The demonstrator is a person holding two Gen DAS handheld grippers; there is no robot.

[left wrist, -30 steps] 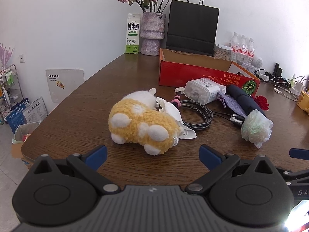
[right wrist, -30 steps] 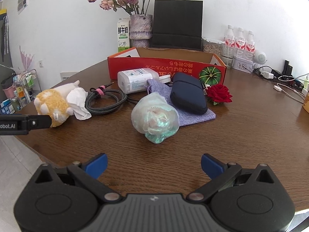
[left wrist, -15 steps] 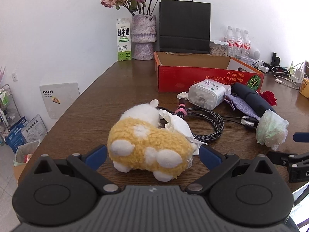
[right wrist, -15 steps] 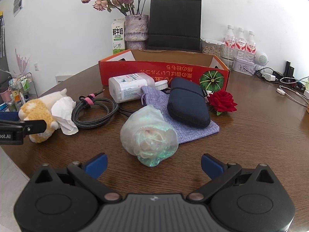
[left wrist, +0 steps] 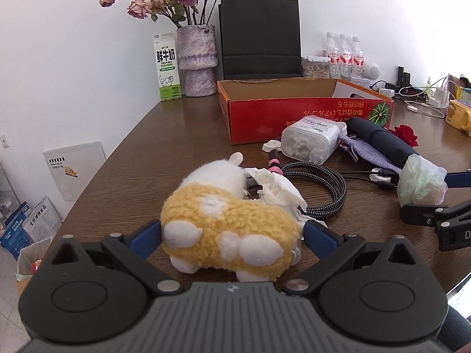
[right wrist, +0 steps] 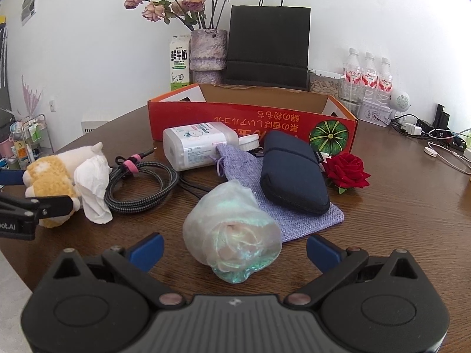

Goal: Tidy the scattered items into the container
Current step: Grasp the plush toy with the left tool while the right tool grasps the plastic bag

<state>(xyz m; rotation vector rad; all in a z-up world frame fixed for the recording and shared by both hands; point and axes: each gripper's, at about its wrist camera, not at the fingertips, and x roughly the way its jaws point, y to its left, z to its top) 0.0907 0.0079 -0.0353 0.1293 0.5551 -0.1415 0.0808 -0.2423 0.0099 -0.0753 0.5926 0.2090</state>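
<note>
With both jaws wide, the left hand-held gripper (left wrist: 232,235) straddling the plush toy (left wrist: 229,232) on the table (left wrist: 164,158) may snag the crumpled tissue (left wrist: 276,186) touching it; the right hand-held gripper (right wrist: 234,248) brackets the wrapped flower (right wrist: 232,232)

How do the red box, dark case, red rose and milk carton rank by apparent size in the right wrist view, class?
1. Red box
2. Dark case
3. Milk carton and red rose: look alike; the carton stands farther back, so no ranking.
</note>
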